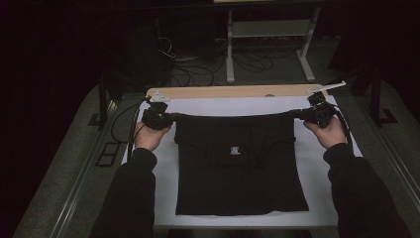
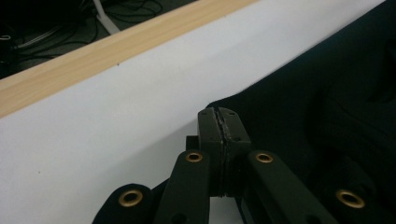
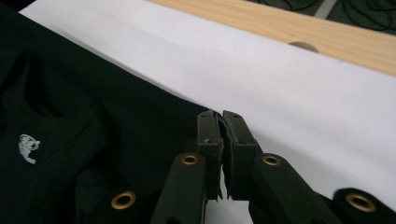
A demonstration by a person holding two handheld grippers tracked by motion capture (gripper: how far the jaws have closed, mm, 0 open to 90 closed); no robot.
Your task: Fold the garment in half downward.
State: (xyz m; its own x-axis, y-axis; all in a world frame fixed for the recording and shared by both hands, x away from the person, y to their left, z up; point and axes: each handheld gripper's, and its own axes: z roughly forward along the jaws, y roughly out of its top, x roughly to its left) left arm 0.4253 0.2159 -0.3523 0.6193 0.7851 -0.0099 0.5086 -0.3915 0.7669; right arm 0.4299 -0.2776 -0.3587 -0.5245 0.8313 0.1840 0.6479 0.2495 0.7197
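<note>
A black garment [image 1: 237,173] with a small white logo [image 1: 235,150] lies folded on a white sheet [image 1: 317,198], its top edge pulled taut between both hands. My left gripper [image 1: 167,119] is shut on the garment's top left corner; in the left gripper view the jaws [image 2: 219,123] pinch black cloth [image 2: 327,93]. My right gripper [image 1: 306,114] is shut on the top right corner, and the right gripper view shows its jaws [image 3: 222,126] closed on the cloth's edge [image 3: 116,107]. The logo [image 3: 28,148] is visible at the left there.
A light wooden strip [image 1: 233,91] runs along the table's far edge, just beyond the sheet. Behind it stand a white metal frame [image 1: 230,49] and loose cables [image 1: 198,69] on the floor. Dark posts flank the table at left [image 1: 102,99] and right [image 1: 376,94].
</note>
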